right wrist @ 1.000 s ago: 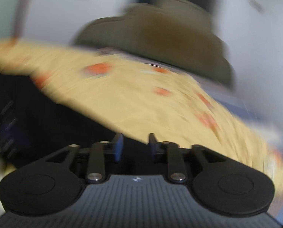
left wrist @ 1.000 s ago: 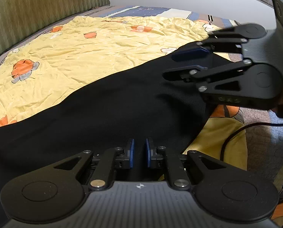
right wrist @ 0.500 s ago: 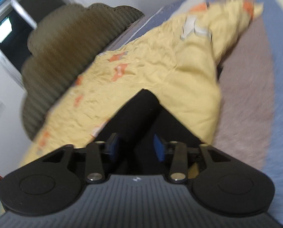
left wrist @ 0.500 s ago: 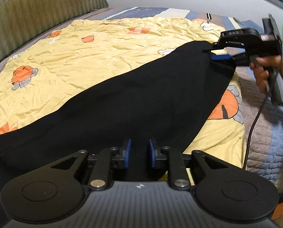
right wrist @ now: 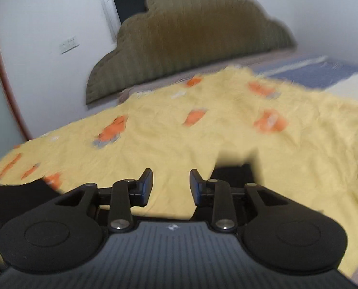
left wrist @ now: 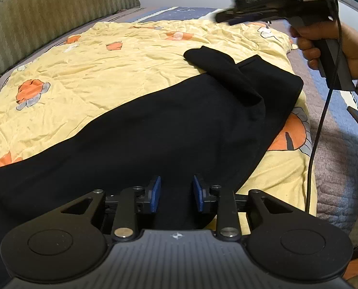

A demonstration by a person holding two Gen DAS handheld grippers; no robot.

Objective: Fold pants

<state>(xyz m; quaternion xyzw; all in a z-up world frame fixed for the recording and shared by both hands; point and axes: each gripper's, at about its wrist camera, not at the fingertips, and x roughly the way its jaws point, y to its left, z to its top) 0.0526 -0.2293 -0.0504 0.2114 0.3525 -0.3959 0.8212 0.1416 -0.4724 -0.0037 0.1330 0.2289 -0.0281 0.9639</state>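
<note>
At the near edge of the left wrist view, left tongs (left wrist: 176, 193) sit low over the black fabric pants (left wrist: 154, 130), blue pads (left wrist: 154, 193) spread apart, nothing between them but cloth below; contact with the cloth not clear. Pants lie long and flat across the yellow crinkled bedsheet with orange flower prints (left wrist: 82, 72), running from lower left toward upper right. Far end of the pants has a fold: one corner flap doubled back over the rest, a rounded tip resting on the sheet. Right edge of the pants near the bed's side, where a grey-and-blue quilted cover (left wrist: 335, 159) shows under the sheet. Above the far end, right tongs (left wrist: 227, 15) held in the air by a bare hand (left wrist: 342, 45), clear of the cloth, black cable (left wrist: 321, 125) hanging from the handle; seen side-on and blurred here. In the right wrist view, right tongs (right wrist: 171, 187) spread wide, empty, over yellow sheet (right wrist: 179, 132); dark pants fabric (right wrist: 234, 175) just beside the right pad, more black at lower left. Far back: olive green ribbed scalloped headboard (right wrist: 193, 36) against a white wall (right wrist: 46, 19).
</note>
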